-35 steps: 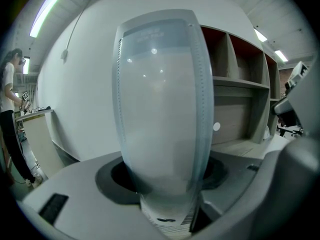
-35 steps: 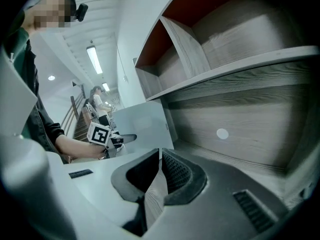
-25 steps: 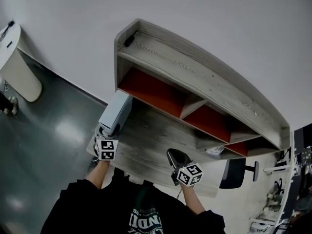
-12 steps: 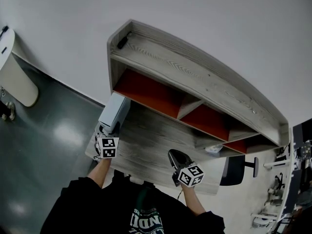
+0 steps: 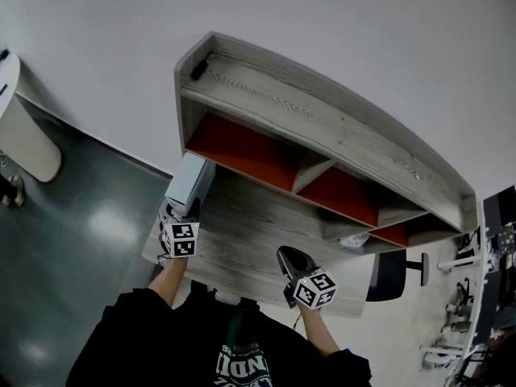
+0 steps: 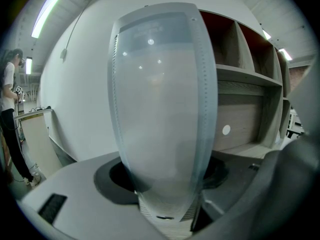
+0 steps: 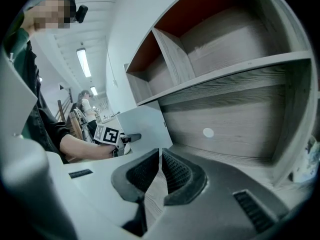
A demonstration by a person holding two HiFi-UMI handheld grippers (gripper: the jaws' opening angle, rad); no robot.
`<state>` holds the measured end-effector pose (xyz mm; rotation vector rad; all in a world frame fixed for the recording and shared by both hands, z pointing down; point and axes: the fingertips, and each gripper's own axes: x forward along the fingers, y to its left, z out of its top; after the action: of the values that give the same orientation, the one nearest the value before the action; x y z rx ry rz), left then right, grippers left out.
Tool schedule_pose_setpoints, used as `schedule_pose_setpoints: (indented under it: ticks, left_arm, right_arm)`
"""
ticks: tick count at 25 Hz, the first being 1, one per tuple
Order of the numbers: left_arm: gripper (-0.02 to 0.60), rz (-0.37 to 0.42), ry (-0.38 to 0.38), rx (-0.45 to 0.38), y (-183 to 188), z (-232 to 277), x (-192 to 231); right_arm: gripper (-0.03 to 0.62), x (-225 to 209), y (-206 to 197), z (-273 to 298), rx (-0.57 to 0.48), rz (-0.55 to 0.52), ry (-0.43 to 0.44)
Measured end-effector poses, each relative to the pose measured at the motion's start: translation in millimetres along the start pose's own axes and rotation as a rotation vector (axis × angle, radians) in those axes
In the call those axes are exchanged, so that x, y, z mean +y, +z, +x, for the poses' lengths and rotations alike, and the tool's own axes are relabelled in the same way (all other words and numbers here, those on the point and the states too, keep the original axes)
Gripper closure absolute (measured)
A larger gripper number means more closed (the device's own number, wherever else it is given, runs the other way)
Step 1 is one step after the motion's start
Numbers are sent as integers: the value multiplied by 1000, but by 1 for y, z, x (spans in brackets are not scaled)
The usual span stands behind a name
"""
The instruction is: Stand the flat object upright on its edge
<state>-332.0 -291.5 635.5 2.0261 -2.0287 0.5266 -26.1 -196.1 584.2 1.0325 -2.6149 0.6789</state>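
Standing upright on its narrow edge at the left end of the tabletop, the flat object, a pale grey-blue panel, rises tall and roughly vertical just in front of the left side of the wooden shelf unit; whether it leans on that unit or stands free cannot be told. The left hand-held gripper reaches it from the front edge, its jaws set wide with the panel between them, and in the left gripper view both pads look to lie against the panel's two faces, so it reads as held. The right hand-held gripper hovers well apart over the front right of the tabletop, its jaws closed together on nothing. Judged from this, the standing itself looks done and the step in hand is steadying the panel before letting go. The next move calls for parting the pads evenly on both sides and drawing the left hand-held gripper straight back along its own line, without brushing either face, since a tall panel on so thin an edge would likely topple at a light sideways nudge
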Motion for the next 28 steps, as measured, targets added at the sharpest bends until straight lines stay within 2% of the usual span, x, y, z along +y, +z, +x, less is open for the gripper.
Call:
schedule_pose_setpoints:
  ticks: [8,16,21,28]
  left_arm:
    - [264,-5,-5,7,1,4,0]
    - [219,-15,-61,66,-11,2,-4]
    - [206,-21,-71,76,-23,-18,-3]
    - [207,-39,-79,76,-30,-71,-9]
  right_arm:
    - [551,12,-16,-15,-21,36,-50]
    - [551,30,-35,-26,-41,81,-77]
    - [551,36,-40,-33,-40,73,-63]
    - [551,37,-30,-38,-56,24,-119]
